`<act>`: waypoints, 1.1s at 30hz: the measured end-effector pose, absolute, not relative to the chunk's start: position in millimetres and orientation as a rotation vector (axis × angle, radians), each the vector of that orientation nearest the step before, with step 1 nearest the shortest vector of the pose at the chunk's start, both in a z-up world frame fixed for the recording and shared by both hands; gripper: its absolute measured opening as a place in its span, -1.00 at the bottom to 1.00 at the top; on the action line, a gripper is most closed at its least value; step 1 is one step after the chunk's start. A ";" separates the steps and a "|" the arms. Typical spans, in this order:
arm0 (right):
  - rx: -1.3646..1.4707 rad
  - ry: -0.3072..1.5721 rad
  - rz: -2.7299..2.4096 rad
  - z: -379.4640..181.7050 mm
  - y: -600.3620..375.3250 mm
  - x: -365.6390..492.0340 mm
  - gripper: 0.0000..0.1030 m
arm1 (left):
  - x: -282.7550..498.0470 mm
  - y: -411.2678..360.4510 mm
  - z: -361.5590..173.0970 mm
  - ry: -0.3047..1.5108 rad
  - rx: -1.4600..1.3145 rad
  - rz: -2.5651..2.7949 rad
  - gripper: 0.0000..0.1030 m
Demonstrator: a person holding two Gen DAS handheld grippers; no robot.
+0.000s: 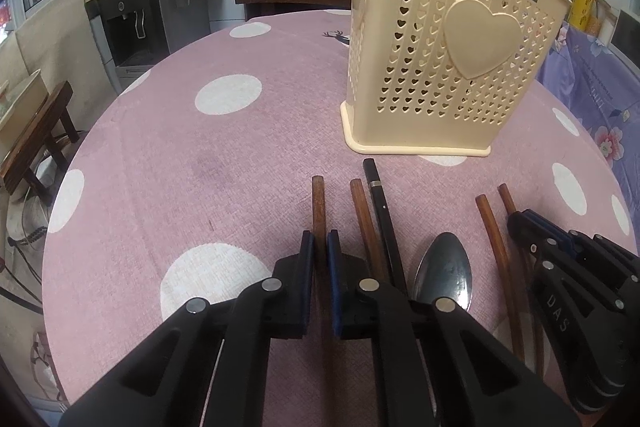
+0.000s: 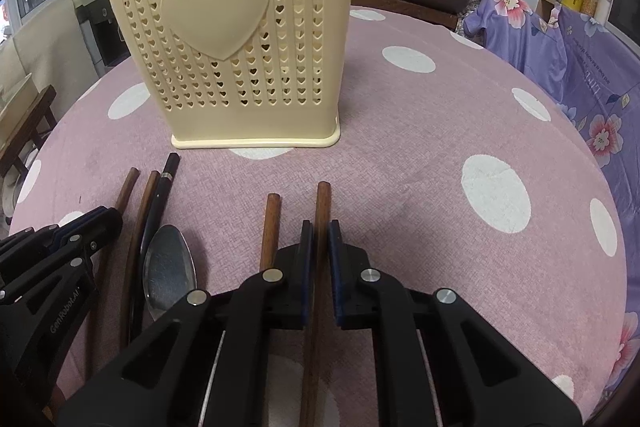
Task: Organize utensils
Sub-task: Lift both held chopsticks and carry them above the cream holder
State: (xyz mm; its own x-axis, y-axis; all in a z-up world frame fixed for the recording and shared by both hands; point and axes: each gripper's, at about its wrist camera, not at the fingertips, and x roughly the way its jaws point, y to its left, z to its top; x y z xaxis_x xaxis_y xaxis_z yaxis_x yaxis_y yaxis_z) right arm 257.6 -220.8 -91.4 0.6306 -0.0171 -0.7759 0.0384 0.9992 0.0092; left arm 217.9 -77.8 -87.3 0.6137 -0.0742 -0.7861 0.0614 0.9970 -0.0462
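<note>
My left gripper (image 1: 320, 251) clenches the leftmost wooden chopstick (image 1: 318, 203) lying on the pink dotted tablecloth (image 1: 180, 167). Rightward lie another brown chopstick (image 1: 362, 215), a black chopstick (image 1: 378, 195) and a metal spoon (image 1: 444, 267). My right gripper (image 2: 320, 243) pinches the rightmost wooden chopstick (image 2: 322, 203). The cream utensil holder (image 2: 240, 67) stands just beyond.

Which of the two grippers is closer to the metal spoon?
Left. The left gripper, shut on a wooden chopstick, is nearer the spoon; the right gripper sits farther, beyond another chopstick.
</note>
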 end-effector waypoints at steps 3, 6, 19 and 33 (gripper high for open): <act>0.070 0.885 -0.015 -91.1 -228.0 257.0 -0.83 | 219.7 -74.8 -86.6 0.912 -0.033 -0.087 -0.84; 0.105 0.861 0.000 -85.9 -234.7 252.7 -0.84 | 219.1 -69.1 -81.9 0.901 -0.059 -0.092 -0.84; 0.212 0.605 0.088 -15.3 -268.7 200.8 -0.84 | 188.2 -35.7 2.5 0.671 -0.167 -0.181 -0.84; 0.198 0.401 0.081 69.7 -291.0 147.1 -0.84 | 161.1 -19.1 69.6 0.477 -0.192 -0.208 -0.85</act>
